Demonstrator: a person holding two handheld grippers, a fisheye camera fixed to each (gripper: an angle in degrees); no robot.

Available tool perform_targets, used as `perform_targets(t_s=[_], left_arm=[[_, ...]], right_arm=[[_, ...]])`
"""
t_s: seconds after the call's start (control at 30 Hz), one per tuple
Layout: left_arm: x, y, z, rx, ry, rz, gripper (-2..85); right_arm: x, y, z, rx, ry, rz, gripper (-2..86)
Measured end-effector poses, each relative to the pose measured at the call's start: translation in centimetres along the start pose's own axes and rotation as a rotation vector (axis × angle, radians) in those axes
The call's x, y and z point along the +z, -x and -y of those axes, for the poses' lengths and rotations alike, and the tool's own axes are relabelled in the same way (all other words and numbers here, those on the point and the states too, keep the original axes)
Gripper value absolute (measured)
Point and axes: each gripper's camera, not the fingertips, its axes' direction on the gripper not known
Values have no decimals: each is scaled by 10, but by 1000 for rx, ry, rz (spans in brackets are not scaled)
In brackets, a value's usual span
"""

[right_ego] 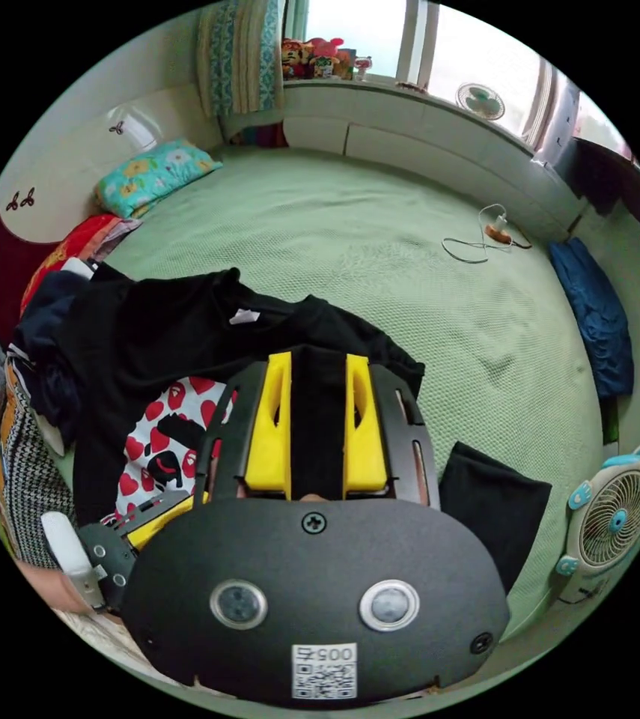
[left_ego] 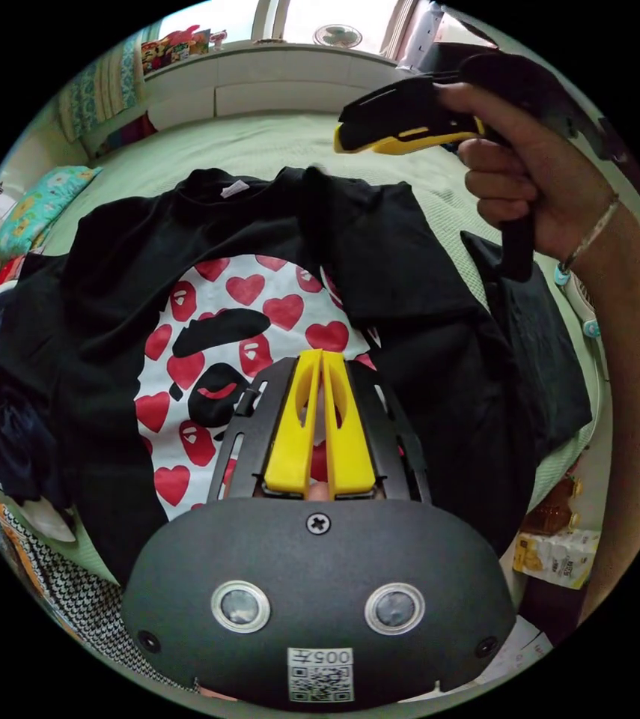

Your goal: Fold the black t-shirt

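- Your left gripper has its jaws pressed together, empty, tips above the heart print of the black t-shirt.
- Your right gripper has its jaws parted around a raised band of the shirt's black cloth; whether they pinch it, you cannot tell.
- The shirt lies spread on the green textured bed, collar at the far side.

A bed covered by a pale green textured spread is seen carrying a black t-shirt with a red-heart print, spread out near a heap of dark clothes at one edge. A floral pillow, a white cable, a folded blue cloth and a separate black garment are also laid on it.
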Motion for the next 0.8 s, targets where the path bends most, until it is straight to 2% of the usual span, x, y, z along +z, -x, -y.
perform_targets(t_s=[0.17,0.37,0.5,0.63,0.73,0.8], left_arm=[[4,3,1,-8,4,-10,-2],[7,3,1,-8,3,2,-2],[9,2,1,-6,1,10,-2],[11,1,2,0,4,17,-2],[12,1,2,-3,7,12,-2],[12,2,1,-4,7,9,-2]], right_arm=[[-7,-23,-37,-17,-3,-39,108],[24,-40,-86,9,133,-47,102],[49,-33,-93,-6,170,-165,43],[39,-55,-95,45,141,-140,-8],[44,-75,-101,67,182,-185,-3],[46,-84,-101,68,213,-140,26]])
